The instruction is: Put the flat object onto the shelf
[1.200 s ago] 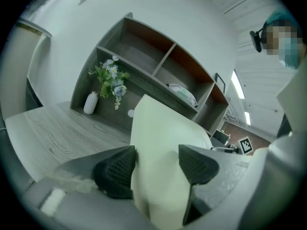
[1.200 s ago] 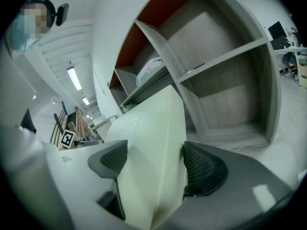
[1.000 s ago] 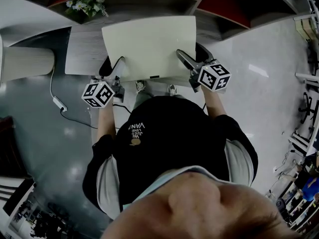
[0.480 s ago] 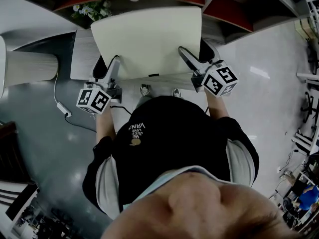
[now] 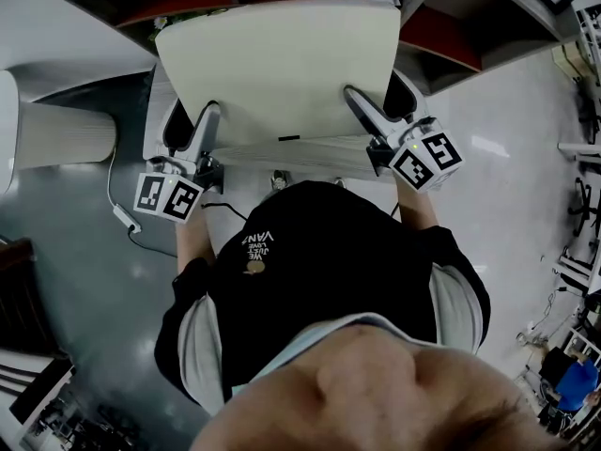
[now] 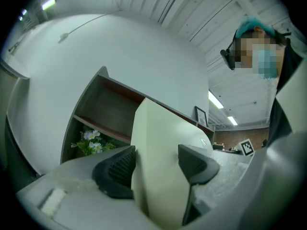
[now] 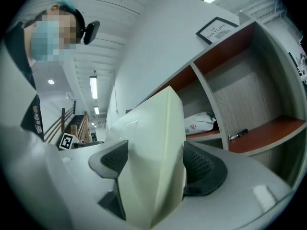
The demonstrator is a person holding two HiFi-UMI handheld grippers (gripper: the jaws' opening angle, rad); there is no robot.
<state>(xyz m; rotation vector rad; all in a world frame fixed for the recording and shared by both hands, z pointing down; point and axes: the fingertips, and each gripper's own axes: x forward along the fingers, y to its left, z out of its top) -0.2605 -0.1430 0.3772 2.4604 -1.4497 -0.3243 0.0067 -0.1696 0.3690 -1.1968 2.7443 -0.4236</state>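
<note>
Flat object (image 5: 282, 73): smooth, cream, rectangular slab.

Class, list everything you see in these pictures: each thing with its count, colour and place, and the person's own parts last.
flat board: one, cream, held in front of the shelf
shelf: one, grey with red-brown boards, ahead
flowers: one bunch, white and green, in a left compartment
bag: one, white, on a shelf board
framed picture: one, dark frame, at the shelf's top
power strip: one, white, on the floor at left
left gripper: one, pale grey, shut on the flat board
right gripper: one, pale grey, shut on the flat board
</note>
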